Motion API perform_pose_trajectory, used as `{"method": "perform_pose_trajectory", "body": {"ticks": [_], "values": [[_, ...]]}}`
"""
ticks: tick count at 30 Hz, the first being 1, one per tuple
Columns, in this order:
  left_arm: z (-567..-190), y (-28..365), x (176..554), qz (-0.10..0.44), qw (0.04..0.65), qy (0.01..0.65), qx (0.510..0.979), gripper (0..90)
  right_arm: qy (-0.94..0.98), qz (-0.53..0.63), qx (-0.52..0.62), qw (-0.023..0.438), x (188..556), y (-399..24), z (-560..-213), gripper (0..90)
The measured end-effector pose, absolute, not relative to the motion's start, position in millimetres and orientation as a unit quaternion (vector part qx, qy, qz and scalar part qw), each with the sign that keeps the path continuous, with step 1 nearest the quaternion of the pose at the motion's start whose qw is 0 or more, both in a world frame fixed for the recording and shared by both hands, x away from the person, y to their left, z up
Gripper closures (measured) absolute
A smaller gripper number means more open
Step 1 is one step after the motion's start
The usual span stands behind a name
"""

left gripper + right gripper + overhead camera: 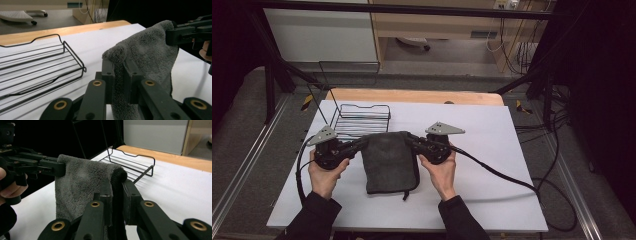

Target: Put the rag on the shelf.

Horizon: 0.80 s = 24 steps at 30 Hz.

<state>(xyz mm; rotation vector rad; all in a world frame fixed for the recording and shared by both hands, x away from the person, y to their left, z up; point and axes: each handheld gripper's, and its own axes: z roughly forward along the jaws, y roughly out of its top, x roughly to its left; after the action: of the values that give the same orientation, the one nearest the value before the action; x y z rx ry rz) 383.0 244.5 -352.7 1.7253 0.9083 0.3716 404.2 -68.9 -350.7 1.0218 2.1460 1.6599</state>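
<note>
A dark grey towel (388,162) hangs from its two far corners, its lower part still on the white table top (492,195). My left gripper (362,143) is shut on the towel's left corner; in the left gripper view the grey cloth (147,55) is pinched between the jaws of my left gripper (119,72). My right gripper (410,139) is shut on the right corner, and in the right gripper view the rolled hem (119,176) sits clamped by my right gripper (116,188). Each gripper view also shows the other gripper holding the opposite corner.
A black wire rack (362,120) stands just behind the towel at the left of the white top; it also appears as the rack (37,65) and the rack (130,162). Cables (512,177) trail off to the right. A wooden edge (412,96) runs along the back.
</note>
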Motion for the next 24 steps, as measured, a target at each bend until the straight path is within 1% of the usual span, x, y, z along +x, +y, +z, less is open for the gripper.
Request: {"method": "perform_pose_trajectory", "body": {"ticks": [19,24], "values": [[-322.9,254.1,367.5,0.191,0.58,0.368,0.701,80.8,0.72,0.599,0.315,0.153,396.3,-62.1,-319.4,80.9],[-318.3,258.3,366.7,0.193,0.585,0.368,0.697,80.9,0.716,0.606,0.311,0.153,396.0,-58.8,-315.4,80.9]]}}
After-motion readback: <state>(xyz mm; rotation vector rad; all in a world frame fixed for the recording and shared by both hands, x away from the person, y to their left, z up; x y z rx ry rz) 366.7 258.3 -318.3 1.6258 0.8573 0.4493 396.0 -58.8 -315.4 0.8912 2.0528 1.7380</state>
